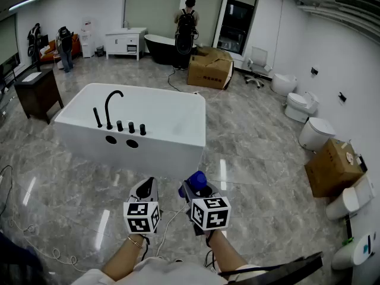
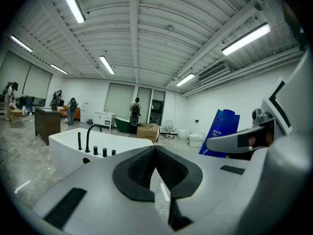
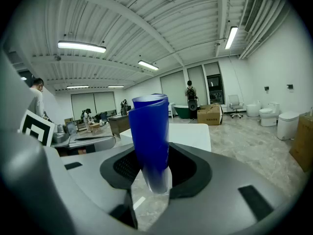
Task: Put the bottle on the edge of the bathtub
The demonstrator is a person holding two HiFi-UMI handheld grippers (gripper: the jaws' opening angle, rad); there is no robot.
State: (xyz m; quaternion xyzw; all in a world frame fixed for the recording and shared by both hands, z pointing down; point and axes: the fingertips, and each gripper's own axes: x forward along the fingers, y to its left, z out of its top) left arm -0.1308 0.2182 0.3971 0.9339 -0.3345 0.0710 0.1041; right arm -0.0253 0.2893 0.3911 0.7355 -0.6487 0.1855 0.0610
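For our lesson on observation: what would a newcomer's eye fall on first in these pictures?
The white bathtub stands alone mid-floor, with a black curved faucet on its near-left rim. Nearer the camera, the right gripper clamps a bright blue bottle, while the left gripper beside it is shut and empty.

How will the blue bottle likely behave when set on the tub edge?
The blue bottle looks tall and narrow, so it may tip easily on the bathtub rim. Its smooth, glossy surface could slip in the right gripper. It looks plastic, so probably light and not fragile.
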